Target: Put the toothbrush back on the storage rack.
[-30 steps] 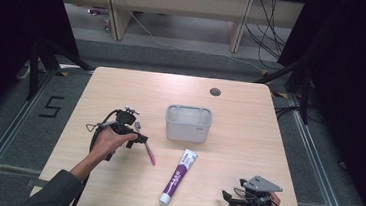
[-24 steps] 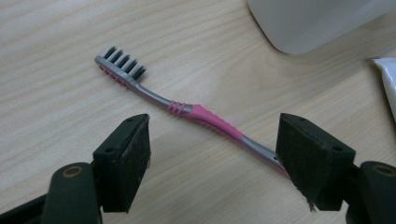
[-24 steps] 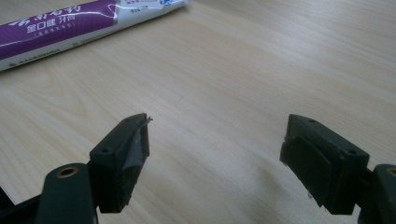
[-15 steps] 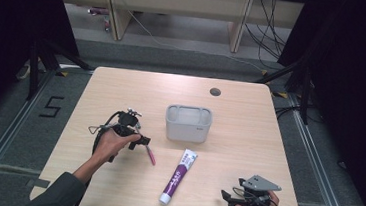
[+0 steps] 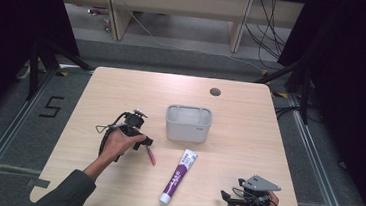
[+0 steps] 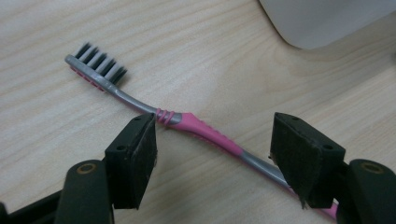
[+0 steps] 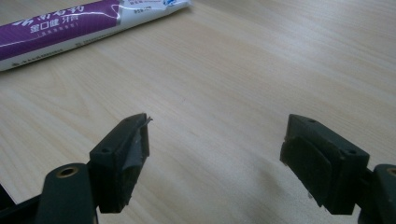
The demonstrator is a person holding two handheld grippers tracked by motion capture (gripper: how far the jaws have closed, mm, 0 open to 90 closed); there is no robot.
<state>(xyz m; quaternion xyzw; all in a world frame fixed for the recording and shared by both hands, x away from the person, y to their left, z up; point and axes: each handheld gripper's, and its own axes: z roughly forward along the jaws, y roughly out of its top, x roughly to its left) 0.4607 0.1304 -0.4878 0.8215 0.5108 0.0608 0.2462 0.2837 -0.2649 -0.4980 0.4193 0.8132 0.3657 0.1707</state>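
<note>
On the left side of the wooden table (image 5: 121, 92) the left gripper (image 6: 212, 149) has just been closing its jaws, yet they stand apart — the pink toothbrush (image 6: 196, 126) lies flat between them, not pressed. Further right stands a grey container (image 5: 188, 123), in front of it a purple toothpaste tube (image 5: 178, 177). At the right edge, the right gripper (image 7: 215, 158) rests released — nothing between its jaws.

My jaws just closing some, straddling pink-grey toothbrush (image 6: 201, 128) flat on wooden table (image 6: 196, 51); pads apart, not pressing; bristles far-left; pale container corner (image 6: 322, 21) beyond.
</note>
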